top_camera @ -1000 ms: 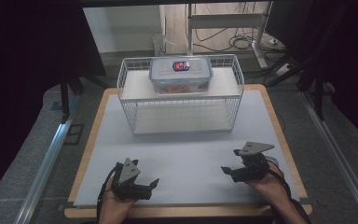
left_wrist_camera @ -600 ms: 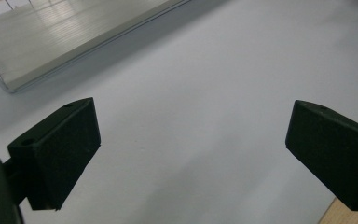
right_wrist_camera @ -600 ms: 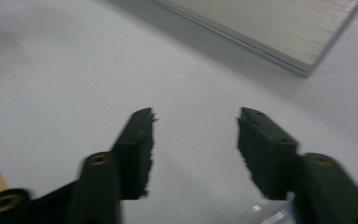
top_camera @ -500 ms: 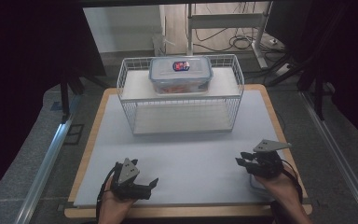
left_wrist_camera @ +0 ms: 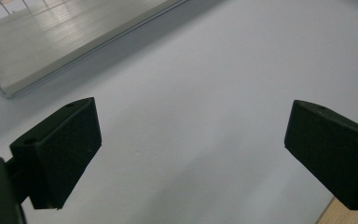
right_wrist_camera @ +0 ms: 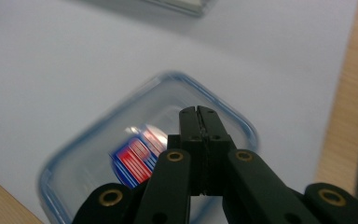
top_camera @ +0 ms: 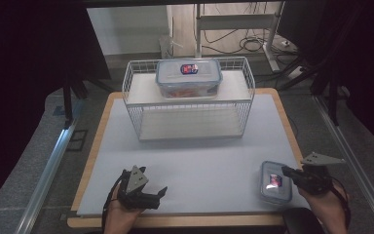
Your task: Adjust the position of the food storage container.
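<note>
A large clear box with a blue-rimmed lid (top_camera: 189, 78) and a red-and-blue label sits on top of a white wire rack (top_camera: 136, 105) at the far middle of the table. A smaller box of the same kind (top_camera: 275, 181) lies flat on the white mat at the near right. My right gripper (top_camera: 285, 170) hovers at its right edge, jaws shut with nothing between them. From the right gripper view, the shut tips (right_wrist_camera: 199, 109) hang over the small box's lid (right_wrist_camera: 98, 154). My left gripper (top_camera: 159, 196) rests at the near left, wide open (left_wrist_camera: 191, 149) over bare mat.
The white mat (top_camera: 199, 161) covers a wooden board whose edge (top_camera: 175, 222) runs along the near side. The rack's lower shelf (left_wrist_camera: 51, 42) lies ahead of the left gripper. Metal rails (top_camera: 48, 165) and dark floor flank the table.
My right gripper has moved right and toward the near edge, and the small box now shows beside it. The left gripper has stayed put.
</note>
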The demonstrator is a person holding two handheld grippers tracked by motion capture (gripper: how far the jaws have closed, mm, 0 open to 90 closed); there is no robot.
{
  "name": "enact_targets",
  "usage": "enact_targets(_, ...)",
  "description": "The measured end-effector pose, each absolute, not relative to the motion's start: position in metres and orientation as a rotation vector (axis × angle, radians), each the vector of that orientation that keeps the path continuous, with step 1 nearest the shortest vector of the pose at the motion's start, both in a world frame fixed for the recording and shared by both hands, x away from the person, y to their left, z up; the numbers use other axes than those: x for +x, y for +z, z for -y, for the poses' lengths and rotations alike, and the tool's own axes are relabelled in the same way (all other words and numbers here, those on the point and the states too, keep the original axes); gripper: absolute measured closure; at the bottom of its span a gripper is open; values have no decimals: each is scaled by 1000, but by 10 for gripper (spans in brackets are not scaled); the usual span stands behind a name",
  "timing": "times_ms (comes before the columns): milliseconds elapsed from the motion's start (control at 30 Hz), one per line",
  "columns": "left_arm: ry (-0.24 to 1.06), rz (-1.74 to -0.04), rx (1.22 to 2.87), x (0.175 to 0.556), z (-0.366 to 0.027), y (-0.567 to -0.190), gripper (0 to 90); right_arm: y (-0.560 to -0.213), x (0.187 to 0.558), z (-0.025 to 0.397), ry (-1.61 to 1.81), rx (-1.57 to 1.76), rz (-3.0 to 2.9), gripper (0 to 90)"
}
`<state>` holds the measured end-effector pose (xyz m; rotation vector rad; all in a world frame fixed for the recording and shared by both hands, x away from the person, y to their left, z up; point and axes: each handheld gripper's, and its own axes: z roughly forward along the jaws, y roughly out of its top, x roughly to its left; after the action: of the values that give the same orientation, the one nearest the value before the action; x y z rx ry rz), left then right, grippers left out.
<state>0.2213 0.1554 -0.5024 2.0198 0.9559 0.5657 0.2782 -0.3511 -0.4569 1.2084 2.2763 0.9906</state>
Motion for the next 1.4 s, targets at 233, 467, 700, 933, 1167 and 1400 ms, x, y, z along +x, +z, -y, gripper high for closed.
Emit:
enact_targets(233,576,-963,2011,221,-158,-502,39,-467,270,375,942,1290,-2236,895)
enact_targets(467,580,-964,2015,221,-156,-501,41,-479,262,377,917,1326,-2244,895)
enact_targets(700,577,-961,2025,221,-155,-502,42,-479,265,367,954,1325,-2257,895)
enact_targets(933,573,-958,2031,222,-154,-503,44,-482,271,343,982,1278,-2324,895)
enact_targets(1167,567,-957,2034,222,-153,-503,45,-483,278,316,1016,1223,-2399,895)
enact_targets(1400,559,-954,2038,223,-152,-504,45,-485,289,285,1044,1148,-2465,895)
